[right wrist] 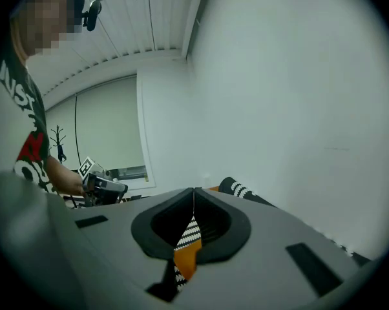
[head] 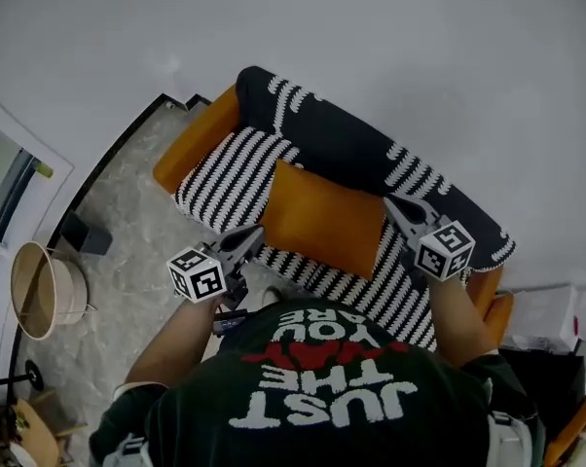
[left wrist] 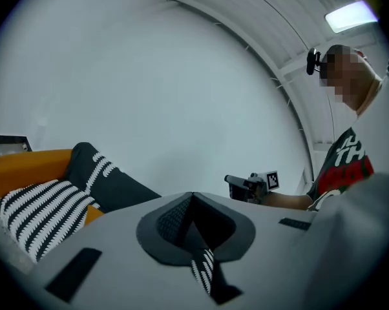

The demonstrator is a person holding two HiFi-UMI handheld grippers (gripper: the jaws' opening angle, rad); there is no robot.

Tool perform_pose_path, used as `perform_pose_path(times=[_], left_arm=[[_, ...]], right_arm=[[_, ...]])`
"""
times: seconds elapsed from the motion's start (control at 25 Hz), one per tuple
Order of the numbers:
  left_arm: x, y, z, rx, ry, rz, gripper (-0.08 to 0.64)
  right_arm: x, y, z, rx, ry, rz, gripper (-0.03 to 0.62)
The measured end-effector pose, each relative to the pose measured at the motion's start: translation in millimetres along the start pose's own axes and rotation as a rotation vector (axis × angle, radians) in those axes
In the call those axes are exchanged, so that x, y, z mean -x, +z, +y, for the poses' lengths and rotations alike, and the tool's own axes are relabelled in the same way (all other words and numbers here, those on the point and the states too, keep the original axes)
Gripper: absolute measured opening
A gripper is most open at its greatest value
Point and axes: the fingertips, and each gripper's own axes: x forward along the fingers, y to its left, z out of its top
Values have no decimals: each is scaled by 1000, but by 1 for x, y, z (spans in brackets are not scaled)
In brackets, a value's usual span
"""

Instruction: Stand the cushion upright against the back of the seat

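Lying between left gripper and right gripper: cushion

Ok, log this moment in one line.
cushion: on seat, at backrest | left gripper: shut, empty | right gripper: shut, empty

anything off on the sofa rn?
Only the orange cushion: it looks to lie slumped on the striped seat rather than standing against the backrest. Nothing looks spilled or damaged.

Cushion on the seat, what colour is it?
The cushion is plain orange; head view shows it best.
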Motion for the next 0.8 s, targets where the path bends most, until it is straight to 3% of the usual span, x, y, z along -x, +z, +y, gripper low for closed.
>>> perform_pose_path(times=[0.2,0.44,0.48,0.64,0.8], left_arm=[[-35,1,45,22,7,34,12],[-88,-39,67,37,56,156,15],[-96,-47,70,39,64,181,32],[-144,-79,89,51,106,267,262],[-193,-130,123,37,219,391,345]], right_arm=[[-39,-11,-32,-24,-13,34,25],[-50,-50,-68,-86,35,79,26],[-52,-57,-72,-95,50,87,26],[-61,-79,-98,-103,100,112,26],[-66,-104,-124,-96,141,145,26]])
